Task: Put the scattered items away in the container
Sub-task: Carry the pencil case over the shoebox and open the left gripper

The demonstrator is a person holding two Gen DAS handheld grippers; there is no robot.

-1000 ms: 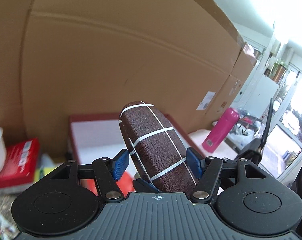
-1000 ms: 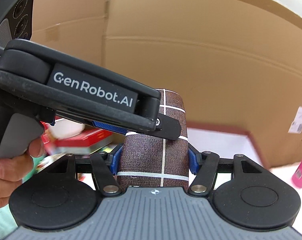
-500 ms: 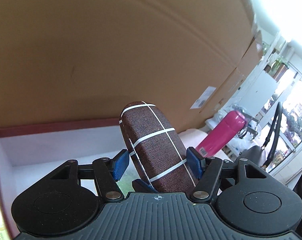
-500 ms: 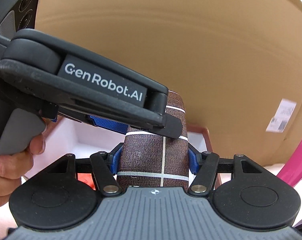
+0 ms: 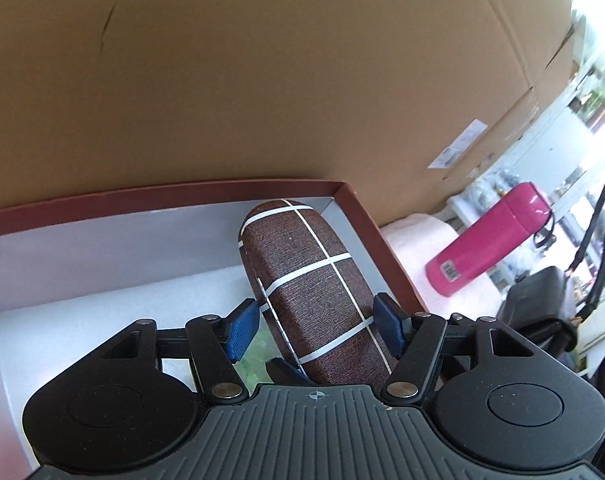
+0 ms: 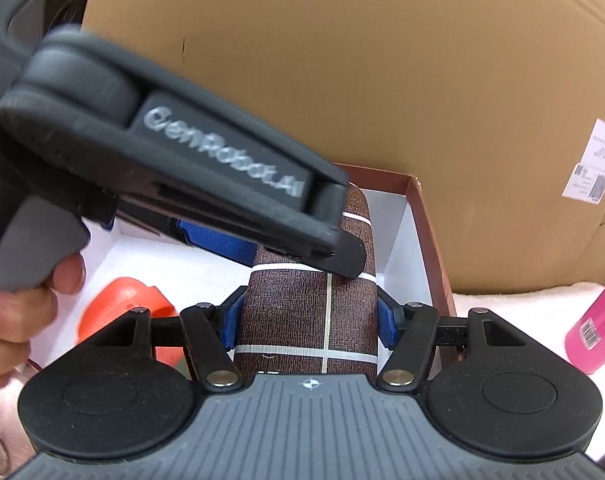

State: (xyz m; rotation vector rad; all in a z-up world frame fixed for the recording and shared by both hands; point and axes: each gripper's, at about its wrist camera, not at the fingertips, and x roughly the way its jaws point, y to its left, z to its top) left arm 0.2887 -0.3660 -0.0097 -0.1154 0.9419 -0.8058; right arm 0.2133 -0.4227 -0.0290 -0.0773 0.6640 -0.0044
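A brown case with white grid lines [image 5: 314,280] is held by both grippers. It also shows in the right wrist view [image 6: 306,316]. My left gripper [image 5: 316,330] is shut on the case; in the right wrist view its black body [image 6: 174,168] crosses over the case. My right gripper [image 6: 308,322] is shut on the case's near end. The case hangs inside the right end of a red-rimmed box with a white inside [image 5: 102,248], [image 6: 398,232]. An orange object [image 6: 122,308] lies in the box.
A tall cardboard wall [image 5: 262,72] stands just behind the box. A pink bottle [image 5: 490,240] lies on a white cloth to the right. A black bag [image 5: 542,304] sits further right. A hand [image 6: 18,312] grips the left gripper's handle.
Both grippers carried the case forward and down, from above the clutter to inside the box's right end. The box now fills the lower view and the orange object has come into sight.
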